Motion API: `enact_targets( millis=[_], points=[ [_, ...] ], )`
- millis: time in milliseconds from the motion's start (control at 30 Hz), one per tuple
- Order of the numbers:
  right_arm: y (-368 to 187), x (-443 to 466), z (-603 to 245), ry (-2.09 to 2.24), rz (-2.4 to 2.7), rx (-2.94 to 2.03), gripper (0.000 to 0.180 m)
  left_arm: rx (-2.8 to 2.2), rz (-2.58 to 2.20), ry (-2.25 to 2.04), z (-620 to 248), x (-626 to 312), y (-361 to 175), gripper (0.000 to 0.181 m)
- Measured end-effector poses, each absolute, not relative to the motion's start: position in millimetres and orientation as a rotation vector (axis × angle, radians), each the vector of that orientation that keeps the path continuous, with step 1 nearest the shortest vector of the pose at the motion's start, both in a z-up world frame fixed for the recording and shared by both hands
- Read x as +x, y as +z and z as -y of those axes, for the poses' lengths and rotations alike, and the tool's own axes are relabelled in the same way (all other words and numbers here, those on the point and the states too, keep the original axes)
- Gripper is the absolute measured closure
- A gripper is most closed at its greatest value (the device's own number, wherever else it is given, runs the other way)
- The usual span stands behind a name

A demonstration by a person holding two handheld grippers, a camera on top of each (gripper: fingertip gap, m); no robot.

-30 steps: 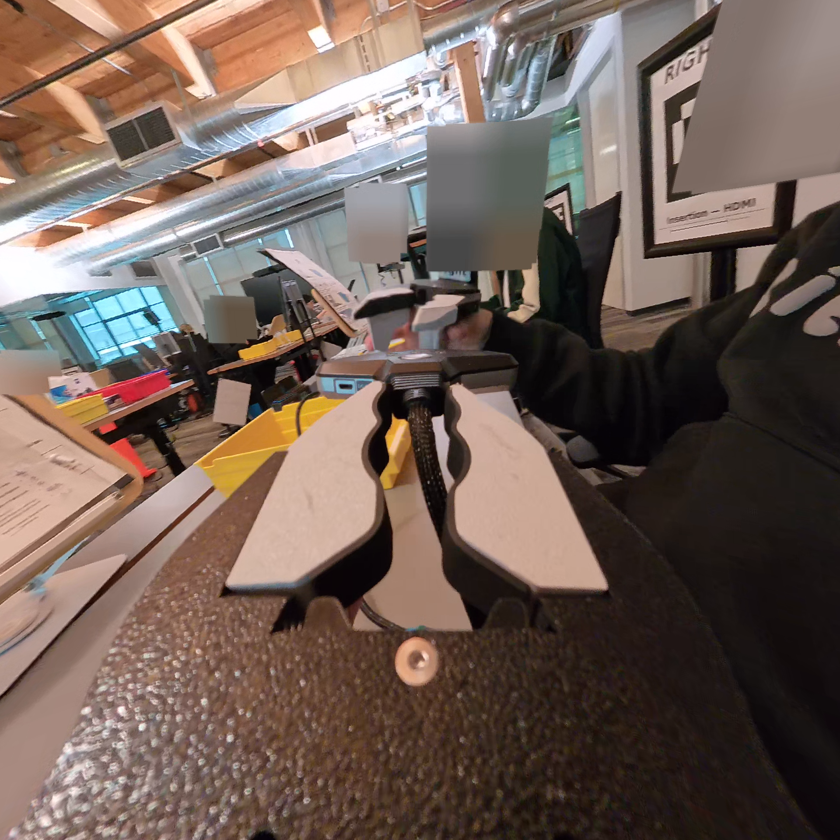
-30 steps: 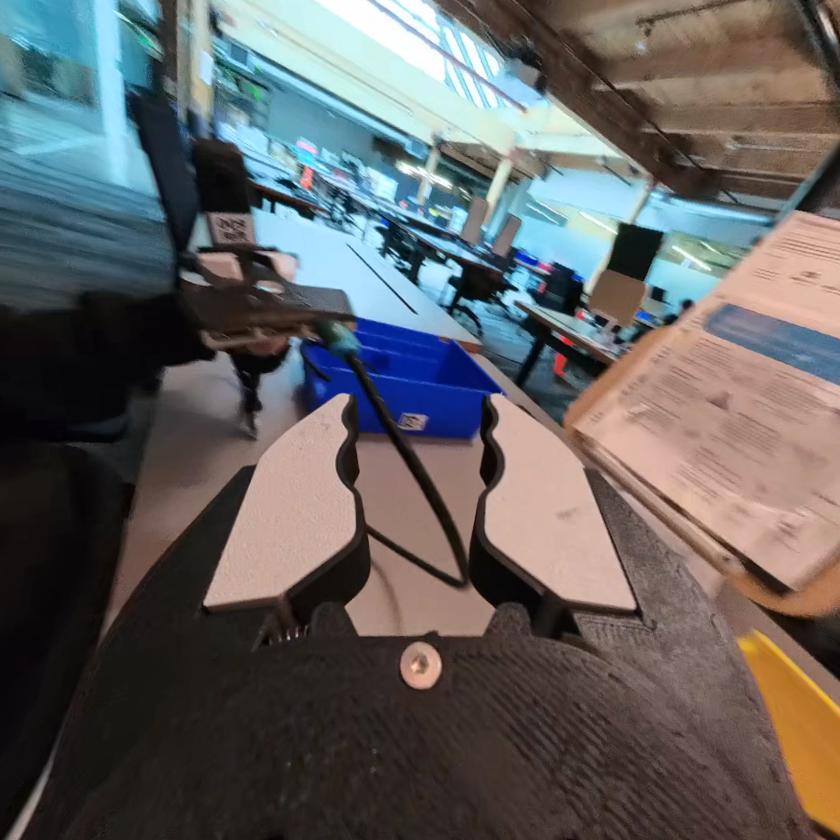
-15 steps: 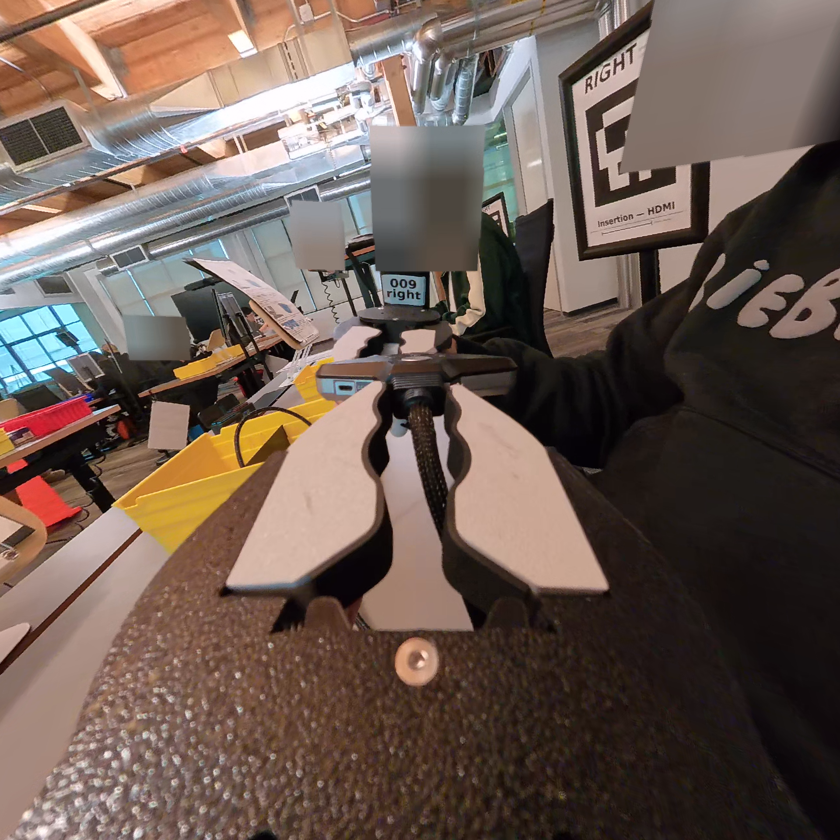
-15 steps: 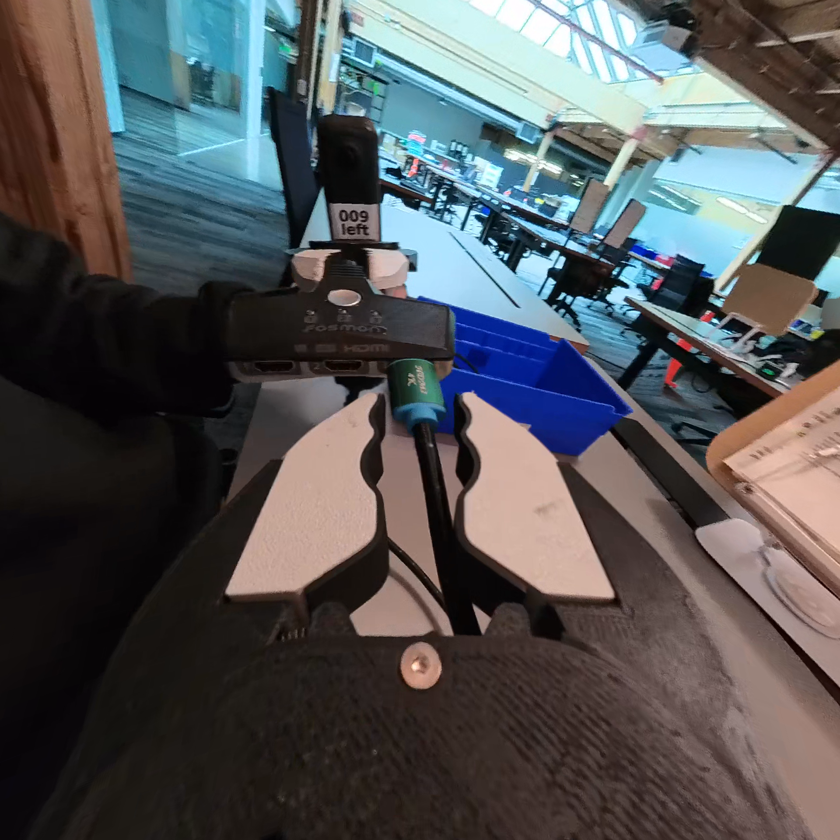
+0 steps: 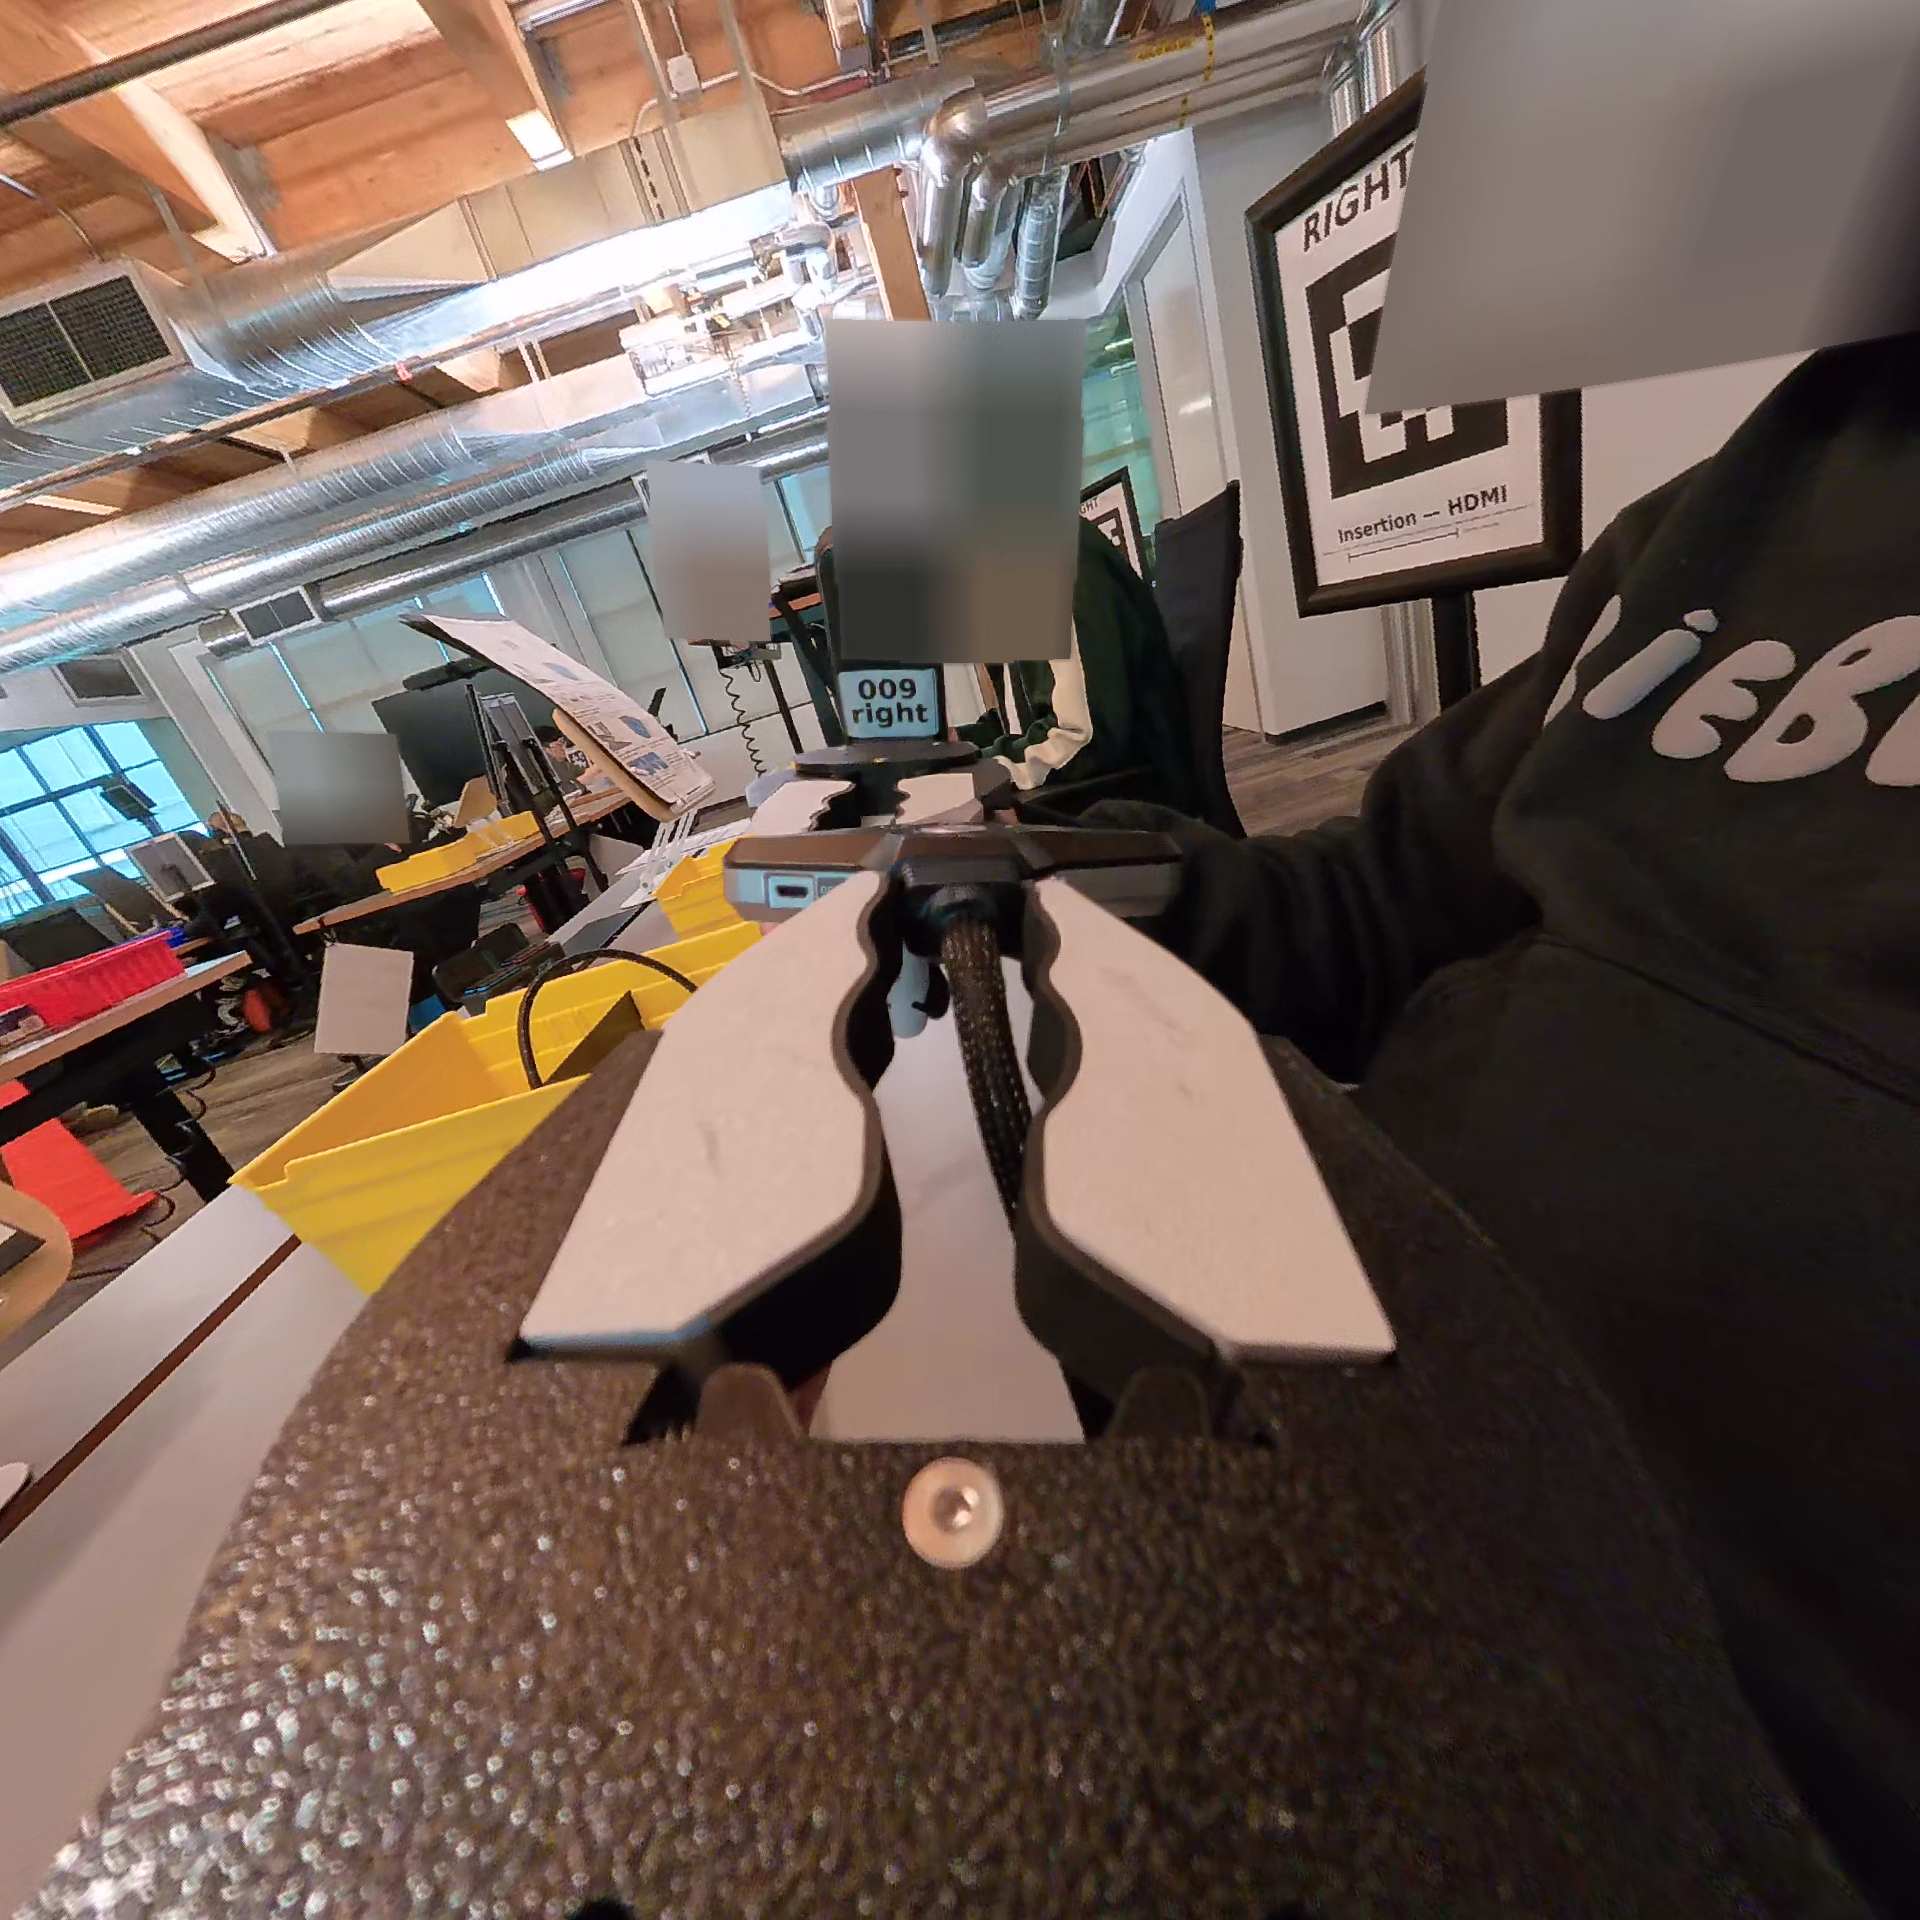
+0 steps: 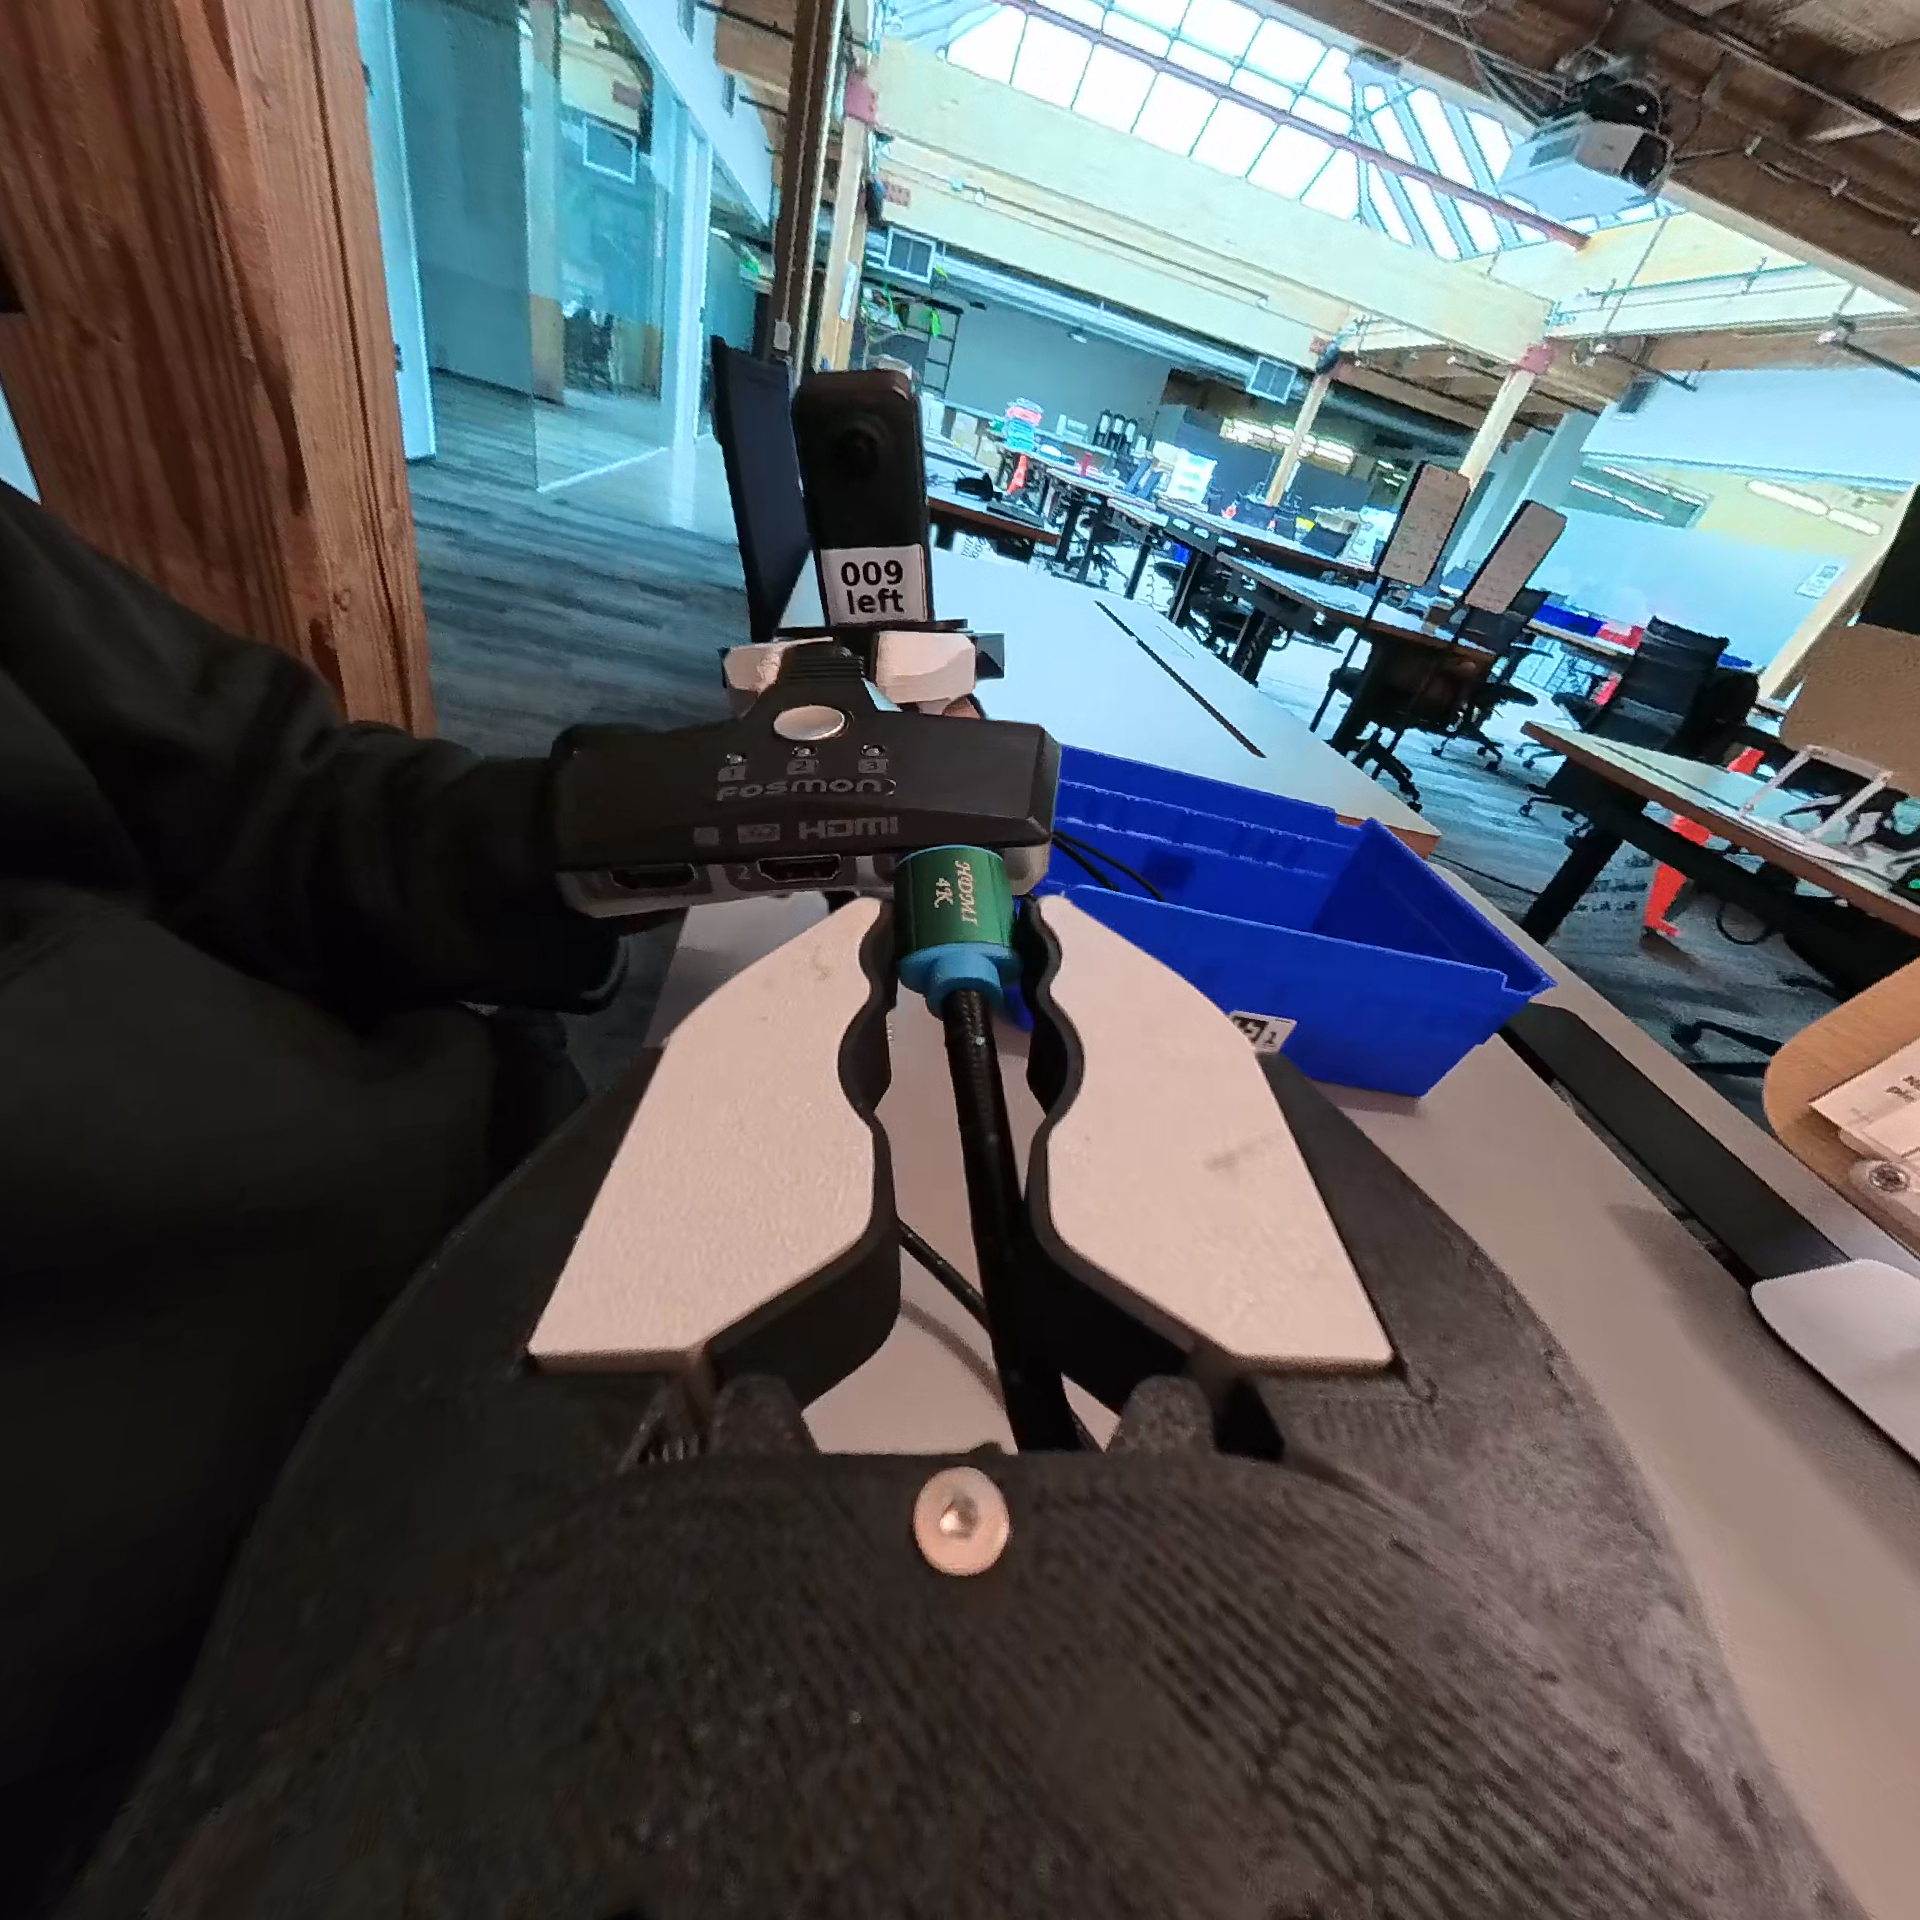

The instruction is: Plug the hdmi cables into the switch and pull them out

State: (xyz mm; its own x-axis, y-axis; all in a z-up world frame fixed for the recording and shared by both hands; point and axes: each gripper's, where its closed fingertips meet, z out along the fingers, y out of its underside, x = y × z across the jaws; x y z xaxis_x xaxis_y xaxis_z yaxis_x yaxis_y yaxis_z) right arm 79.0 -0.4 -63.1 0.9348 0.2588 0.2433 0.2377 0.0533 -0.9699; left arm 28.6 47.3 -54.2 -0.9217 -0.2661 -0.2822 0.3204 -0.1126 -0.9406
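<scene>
Our right tool (image 6: 956, 925) is clenched on the green plug (image 6: 948, 900) of an HDMI cable (image 6: 987, 1143), its pale fingers (image 6: 1174, 1132) closing on the plug's blue collar, with the plug's nose meeting the rightmost port of the switch (image 6: 800, 800). Our left tool (image 5: 956, 914) grips the braided pigtail cable (image 5: 985, 1049) where it leaves the opposite edge of the switch (image 5: 951, 857), so the two tools face each other with the switch held in the air between them, above the desk (image 6: 1621, 1288).

Only the right wrist view gives us the switch's top face: a black, flat body with a round silver button, three small indicator marks and a row of ports along the near edge, two of them unoccupied. From there the left tool (image 6: 850, 665) appears behind the switch, with a camera above it. The left wrist view shows instead the thin edge of the switch, a small side socket, and the right tool (image 5: 883, 805) beyond it.

A blue bin (image 6: 1299, 935) sits on the desk past the switch in the right wrist view; a yellow bin (image 5: 436, 1132) holding a loop of black cable lies to the left in the left wrist view. A person's dark sleeve (image 6: 260, 790) reaches towards the switch.
</scene>
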Motion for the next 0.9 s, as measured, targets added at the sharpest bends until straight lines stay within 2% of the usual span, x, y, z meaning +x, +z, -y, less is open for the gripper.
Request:
enact_targets(
  millis=[900],
  points=[
    [-62.8, 78.3, -7.5, 0.0, 0.371, -1.46, 0.157, 0.053, -1.741, -2.134, -56.2, 29.0, -55.8, 0.159]
  ],
)
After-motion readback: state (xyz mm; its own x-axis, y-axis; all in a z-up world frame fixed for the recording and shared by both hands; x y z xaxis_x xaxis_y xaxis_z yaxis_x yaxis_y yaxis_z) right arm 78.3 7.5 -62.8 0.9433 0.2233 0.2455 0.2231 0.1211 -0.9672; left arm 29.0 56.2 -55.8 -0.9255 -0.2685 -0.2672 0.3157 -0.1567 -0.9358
